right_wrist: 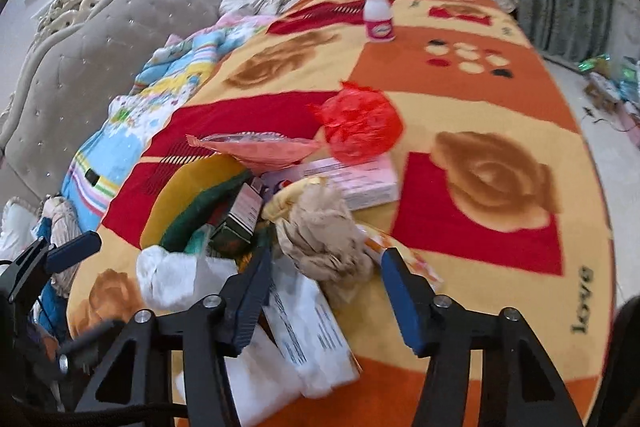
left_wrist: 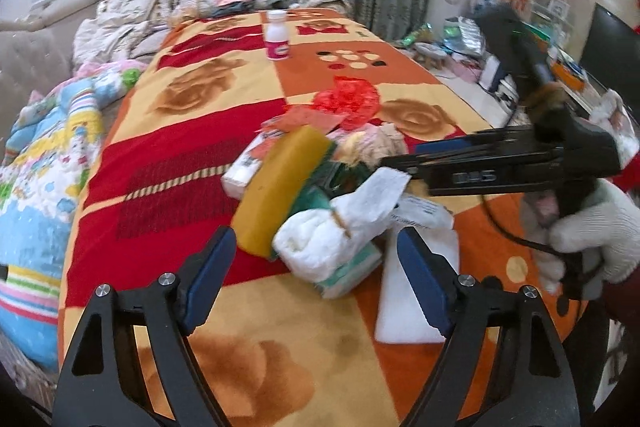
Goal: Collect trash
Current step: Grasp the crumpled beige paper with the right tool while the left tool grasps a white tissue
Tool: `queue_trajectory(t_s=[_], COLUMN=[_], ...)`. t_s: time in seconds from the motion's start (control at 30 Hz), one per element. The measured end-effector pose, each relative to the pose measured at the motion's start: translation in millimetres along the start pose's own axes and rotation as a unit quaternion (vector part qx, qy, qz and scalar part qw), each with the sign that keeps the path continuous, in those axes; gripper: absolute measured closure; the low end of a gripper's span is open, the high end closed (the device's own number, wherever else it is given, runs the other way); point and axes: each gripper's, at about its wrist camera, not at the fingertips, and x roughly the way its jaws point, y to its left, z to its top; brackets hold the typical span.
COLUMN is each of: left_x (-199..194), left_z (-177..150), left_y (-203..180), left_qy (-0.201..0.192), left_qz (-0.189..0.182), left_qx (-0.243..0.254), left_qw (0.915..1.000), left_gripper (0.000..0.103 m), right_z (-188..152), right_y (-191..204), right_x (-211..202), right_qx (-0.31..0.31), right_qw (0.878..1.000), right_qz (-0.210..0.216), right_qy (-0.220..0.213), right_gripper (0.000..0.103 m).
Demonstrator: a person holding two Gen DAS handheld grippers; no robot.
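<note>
On the blanket-covered bed (right_wrist: pixel 480 99), the right hand-held gripper (right_wrist: pixel 326 281) straddles the crumpled brown paper (right_wrist: pixel 320 231), pads not visibly pressing; it should close squarely. The left hand-held gripper (left_wrist: pixel 312 267) stands released around the white wad (left_wrist: pixel 332 231).

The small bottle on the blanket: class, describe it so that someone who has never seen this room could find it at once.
Start at the patterned orange, red and yellow blanket covering the bed. Look past the trash pile in its middle, towards the far end near the cushions. There the small bottle stands upright and alone: white body, white cap, pink label, while everything else lies crumpled or flat.
</note>
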Motion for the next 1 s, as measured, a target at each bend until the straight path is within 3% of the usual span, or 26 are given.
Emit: queue_trajectory(t_s=[0.1,0.13,0.17,0.33,0.57,0.77,0.9,1.0], left_x=[9.2,11.5,14.5,34.1,13.2,-8.0,-9.0,-0.6], left_z=[6.8,8.4,9.6,10.0,23.7,49.5,61.6,68.2], left_y=[-6.9,-9.8,-12.6,-22.3,-10.2,-26.5,-62.5,-97.5], left_qy=[0.006,0.008,0.011,0.045,0.037,0.015,0.012,0.016], left_qz=[-0.011,-0.013,-0.015,-0.021,-0.095,-0.121,-0.139,-0.159], left_qx=[0.014,0.019,0.025,0.046,0.006,0.002,0.024,0.037], left_qw=[0.9998,0.9997,0.9995,0.9977,0.9948,0.9926,0.9899,0.9864], left_gripper=[0.022,0.029,0.04,0.076,0.079,0.079,0.079,0.079], right_z=[6.2,7.3,7.9,8.5,8.1,-3.4,-15.0,-29.8], right_y=[-1.1,-2.7,-4.0,-1.4,-22.3,-50.4,-77.9,-106.2], right_x=[14.3,16.8,18.5,6.1,-26.3,-64.6,-92.0,-115.5], right_qx=[0.002,0.007,0.011,0.004,0.043,0.064,0.077,0.089], right_qw=[1.0,1.0,0.999,0.999,0.995,0.992,0.992,0.993], right_qz=[0.016,0.025,0.032,0.049,0.082,0.099,0.081,0.045], right_qy=[0.013,0.015,0.016,-0.005,-0.03,-0.042,-0.052,-0.057], right_gripper=[0.062,0.068,0.069,0.075,0.076,0.076,0.076,0.076])
